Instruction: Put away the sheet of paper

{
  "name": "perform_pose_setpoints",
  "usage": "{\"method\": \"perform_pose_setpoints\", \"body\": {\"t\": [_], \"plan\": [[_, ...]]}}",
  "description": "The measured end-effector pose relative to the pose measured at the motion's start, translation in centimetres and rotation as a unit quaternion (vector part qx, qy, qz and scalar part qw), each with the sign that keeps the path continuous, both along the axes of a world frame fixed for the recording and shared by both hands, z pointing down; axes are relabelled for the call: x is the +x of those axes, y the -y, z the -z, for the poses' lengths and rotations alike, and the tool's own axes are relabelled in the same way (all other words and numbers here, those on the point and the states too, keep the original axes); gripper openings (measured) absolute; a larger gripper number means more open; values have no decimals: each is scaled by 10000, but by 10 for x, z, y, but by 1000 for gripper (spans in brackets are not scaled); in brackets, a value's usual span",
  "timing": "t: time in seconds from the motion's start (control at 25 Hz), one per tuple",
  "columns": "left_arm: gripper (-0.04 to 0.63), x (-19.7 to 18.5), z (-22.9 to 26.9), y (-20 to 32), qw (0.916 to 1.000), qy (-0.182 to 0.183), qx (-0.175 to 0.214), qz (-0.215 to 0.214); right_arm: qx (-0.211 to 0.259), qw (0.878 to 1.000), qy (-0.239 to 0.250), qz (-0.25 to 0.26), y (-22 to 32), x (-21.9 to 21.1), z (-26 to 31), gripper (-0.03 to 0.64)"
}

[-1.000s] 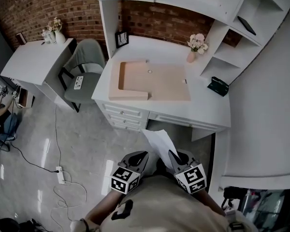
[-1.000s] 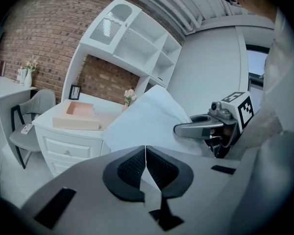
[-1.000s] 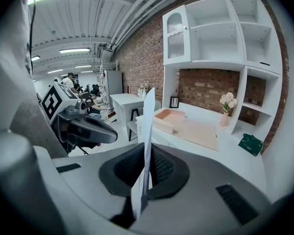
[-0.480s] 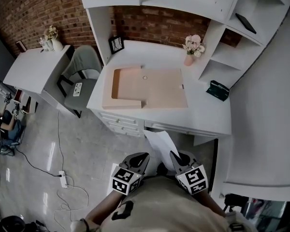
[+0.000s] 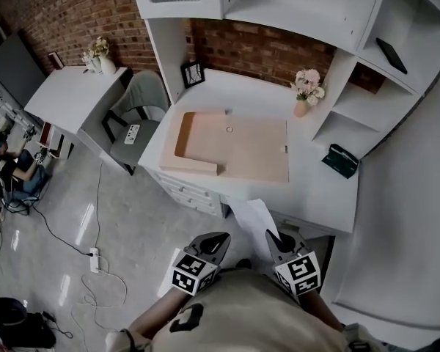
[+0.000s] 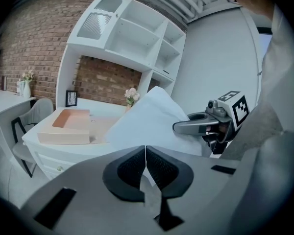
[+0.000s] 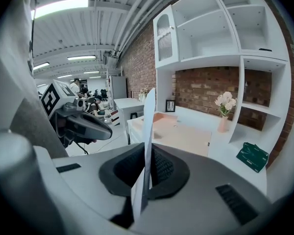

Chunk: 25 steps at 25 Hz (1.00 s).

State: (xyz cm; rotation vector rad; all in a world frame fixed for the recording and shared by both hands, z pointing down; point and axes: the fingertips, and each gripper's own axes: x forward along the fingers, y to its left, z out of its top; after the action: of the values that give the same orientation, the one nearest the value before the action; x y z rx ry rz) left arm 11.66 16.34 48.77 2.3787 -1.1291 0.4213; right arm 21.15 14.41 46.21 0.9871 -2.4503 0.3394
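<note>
— Up ahead of you, the brick wall (image 5: 66, 13) and the grey floor (image 5: 132, 218) frame everything. The white shelf unit (image 5: 301, 6) and its desk (image 5: 330, 189) have slid lower in the head view than half a second ago, nearer your grippers.
— And the left of the room?
— More of it shows now: the small white table (image 5: 70, 97), the grey chair (image 5: 143, 101) just beside the desk, a cable (image 5: 59, 233) trailing over the floor.
— What's on the desk?
— A tan folder (image 5: 242, 149), lying open and flat mid-desk, same spot as before. Behind it are a flower vase (image 5: 306, 86) and a picture frame (image 5: 193, 73) by the wall, with a dark green pouch (image 5: 340, 160) off to the right.
— The paper?
— Still with you. Your right gripper (image 5: 277, 239) is clenched on the sheet of paper (image 5: 255, 218), which stands edge-on between the pads in the right gripper view. In the head view its far end overlaps the desk's front edge, well short of the folder.
— Left side?
— Your left gripper (image 5: 214, 242) has its jaws pressed together on nothing, just beside the sheet.
</note>
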Motion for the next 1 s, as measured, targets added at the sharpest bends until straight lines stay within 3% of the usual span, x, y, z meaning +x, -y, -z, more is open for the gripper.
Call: {"method": "perform_pose_setpoints", "body": {"t": [0.48,1.0], "plan": [[20,1,-8,13,9984,172,-202,509,25,9990,-1,439,44,18,-10,28],[20,-28,-1,84,9999,-78,125,90,47,10000,-77,35,86,-27,1,28]]}}
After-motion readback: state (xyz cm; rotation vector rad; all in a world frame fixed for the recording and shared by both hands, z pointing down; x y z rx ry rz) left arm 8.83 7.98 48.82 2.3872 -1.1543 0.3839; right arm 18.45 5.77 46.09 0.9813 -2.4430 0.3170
